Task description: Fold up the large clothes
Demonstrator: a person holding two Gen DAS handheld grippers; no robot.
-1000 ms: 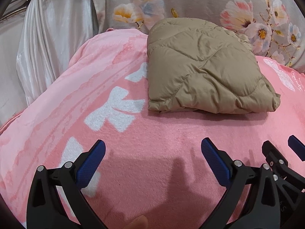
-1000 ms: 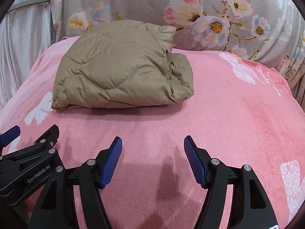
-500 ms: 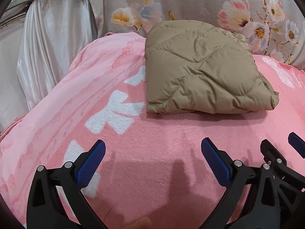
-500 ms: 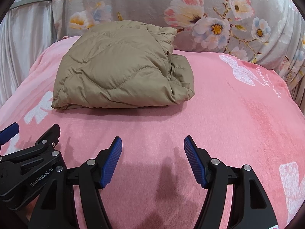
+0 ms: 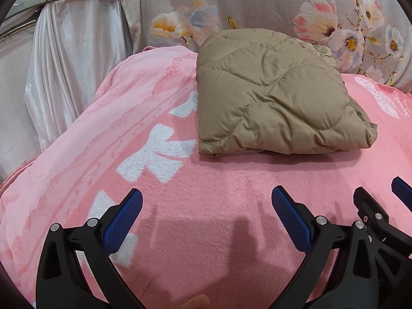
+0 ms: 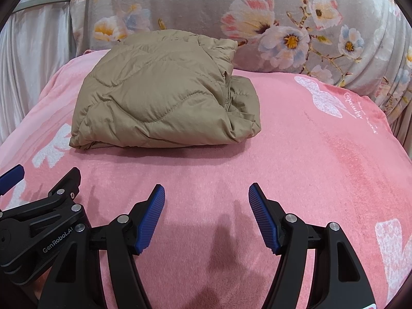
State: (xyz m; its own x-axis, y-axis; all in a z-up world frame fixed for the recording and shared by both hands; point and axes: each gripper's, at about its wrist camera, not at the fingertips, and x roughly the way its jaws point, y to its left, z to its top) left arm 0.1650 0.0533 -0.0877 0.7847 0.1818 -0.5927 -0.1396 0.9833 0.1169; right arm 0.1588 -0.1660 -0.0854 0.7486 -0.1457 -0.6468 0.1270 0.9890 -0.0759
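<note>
A tan quilted puffer jacket lies folded into a compact bundle on the pink blanket, near its far edge. It also shows in the right wrist view. My left gripper is open and empty, low over the blanket, well short of the jacket. My right gripper is open and empty too, beside the left one and also short of the jacket. Each gripper shows at the edge of the other's view.
The pink blanket has white bow prints and covers the whole surface. A grey floral fabric rises behind the jacket. A white curtain hangs at the far left, past the blanket's left edge.
Both grippers have drifted slightly, so the jacket sits a little higher and further left in the views. The jaws stay open and the jacket has not moved.
</note>
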